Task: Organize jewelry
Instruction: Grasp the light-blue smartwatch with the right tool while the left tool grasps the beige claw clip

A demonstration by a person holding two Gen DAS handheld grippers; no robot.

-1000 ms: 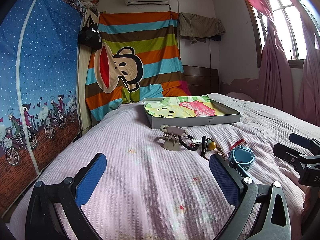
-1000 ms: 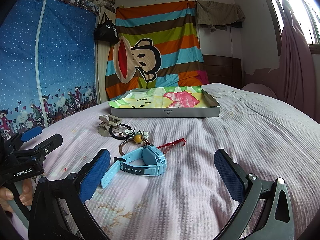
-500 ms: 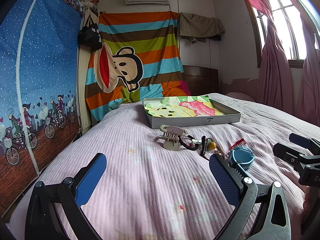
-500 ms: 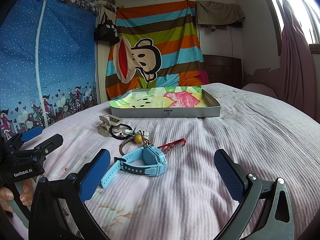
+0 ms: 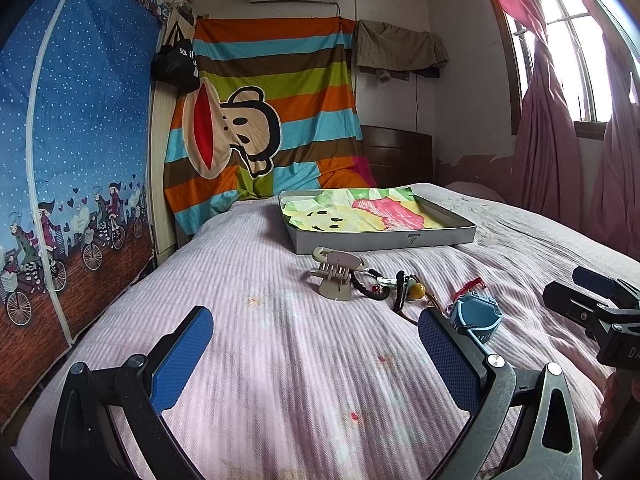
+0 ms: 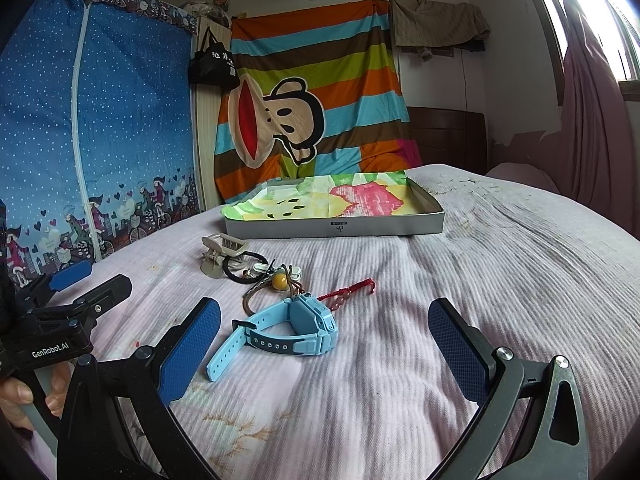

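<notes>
A light blue watch (image 6: pixel 288 330) lies on the pink bedspread just ahead of my open, empty right gripper (image 6: pixel 320 356); it also shows in the left wrist view (image 5: pixel 476 316). Behind it lie a red cord bracelet (image 6: pixel 348 290), a yellow-bead cord (image 6: pixel 279 280), a black hair tie (image 6: pixel 240 266) and a beige claw clip (image 6: pixel 220 254). A shallow grey box (image 6: pixel 336 228) with colourful paper lining sits farther back. My left gripper (image 5: pixel 316 356) is open and empty, low over the bed, left of the pile; the claw clip (image 5: pixel 336 276) lies ahead of it.
A blue zip wardrobe (image 5: pixel 72 160) stands along the bed's left side. A striped monkey cloth (image 5: pixel 264 128) hangs behind the bed. Pink curtains (image 5: pixel 552 140) and a window are at the right. The other gripper shows at the edge of each view.
</notes>
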